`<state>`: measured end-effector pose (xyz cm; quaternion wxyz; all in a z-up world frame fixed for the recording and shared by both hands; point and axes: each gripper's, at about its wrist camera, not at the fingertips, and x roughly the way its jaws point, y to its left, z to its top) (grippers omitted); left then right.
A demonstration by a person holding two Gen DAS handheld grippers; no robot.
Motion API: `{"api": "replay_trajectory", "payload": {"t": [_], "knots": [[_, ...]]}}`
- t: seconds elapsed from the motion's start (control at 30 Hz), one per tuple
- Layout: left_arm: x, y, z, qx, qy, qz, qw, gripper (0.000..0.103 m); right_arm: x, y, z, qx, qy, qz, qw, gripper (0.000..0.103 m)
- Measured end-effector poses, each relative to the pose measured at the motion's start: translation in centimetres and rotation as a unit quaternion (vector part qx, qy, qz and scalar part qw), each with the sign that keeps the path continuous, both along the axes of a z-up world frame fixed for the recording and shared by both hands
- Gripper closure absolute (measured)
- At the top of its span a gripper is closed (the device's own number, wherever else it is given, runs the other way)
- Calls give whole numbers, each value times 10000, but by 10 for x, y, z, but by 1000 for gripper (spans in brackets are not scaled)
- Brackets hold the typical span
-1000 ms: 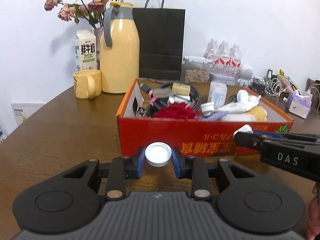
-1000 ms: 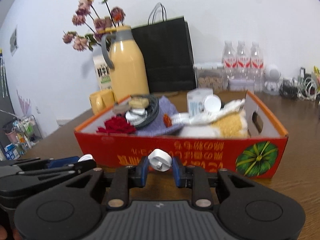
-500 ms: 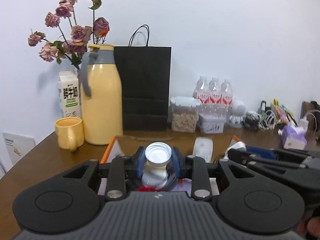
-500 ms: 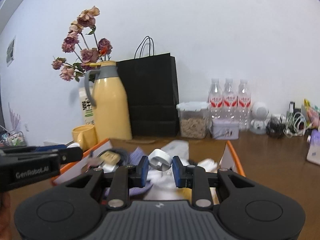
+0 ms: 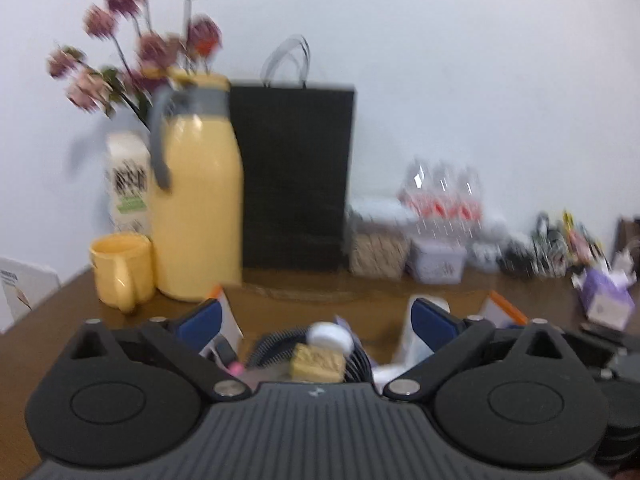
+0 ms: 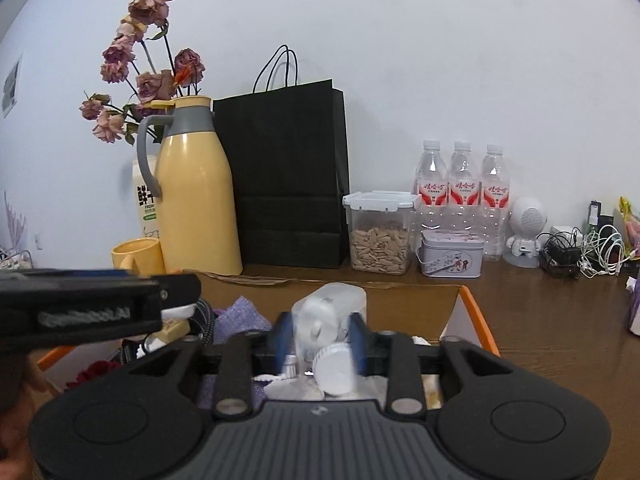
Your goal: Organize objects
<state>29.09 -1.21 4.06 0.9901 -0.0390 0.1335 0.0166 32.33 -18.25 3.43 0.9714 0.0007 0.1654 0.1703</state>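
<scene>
The yellow mug (image 5: 120,270) and the tall yellow jug (image 5: 196,212) stand at the back left of the surface (image 6: 560,320), with the black paper bag (image 6: 288,176) next to them. In front sits the orange box (image 6: 478,322), full of small things.

The left gripper (image 5: 316,320) hangs over the left part of the box. Its blue pads are spread wide and nothing is between them. Just below it, a white cap (image 5: 330,336) lies on top of a yellow block (image 5: 318,364) and a black cord (image 5: 276,344) inside the box. That view is blurry, so I cannot tell more.

The right gripper (image 6: 320,340) is over the middle of the box. Its pads are partly apart. A white round lid (image 6: 336,368) sits low by the right pad — it looks loose, not pinched, but I cannot tell for sure. A clear white bottle (image 6: 332,316) lies just behind it.

I think this is the dropping step — small things going into the box. Next, both grippers should lift up and away, then go find the next thing on the surface
</scene>
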Motion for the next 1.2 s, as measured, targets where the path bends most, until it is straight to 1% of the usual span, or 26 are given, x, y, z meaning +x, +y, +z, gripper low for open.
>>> {"api": "replay_trajectory", "payload": {"t": [0.07, 0.13, 0.17, 0.2, 0.23, 0.4, 0.5, 0.6, 0.9, 1.07, 1.2], "knots": [[-6, 2, 4, 26, -96, 29, 9999, 0, -3, 0, 0, -20, -70, -50, 10000, 35], [-10, 2, 6, 58, -112, 123, 9998, 0, -7, -1, 0, -26, -130, -127, 9998, 21], [-11, 3, 6, 85, -96, 154, 9998, 0, -9, -2, 1, -43, -166, -184, 9997, 8], [-12, 3, 7, 104, -80, 197, 9997, 0, -11, -2, 1, -70, -208, -225, 9995, 1], [-13, 3, 8, 120, -64, 250, 9996, 0, -13, -2, 3, -103, -246, -259, 9993, 0], [-30, 10, 16, 68, -97, 409, 9991, 0, -28, -2, 11, -244, -278, -293, 9989, 0], [-46, 15, 20, 76, -65, 382, 9992, 0, -43, -5, 17, -308, -251, -308, 9987, 0], [-67, 20, 20, 135, 92, 254, 9995, 0, -63, -11, 23, -286, -135, -252, 9992, 0], [-135, 26, 21, 304, 451, 265, 9982, 0, -130, -23, 42, -224, 109, -255, 9994, 0], [-160, 23, 15, 332, 647, 152, 9972, 0, -156, -28, 41, -219, 295, -218, 9991, 0], [-171, 23, 8, 338, 800, 168, 9961, 0, -168, -32, 37, -212, 448, -230, 9985, 0]]}}
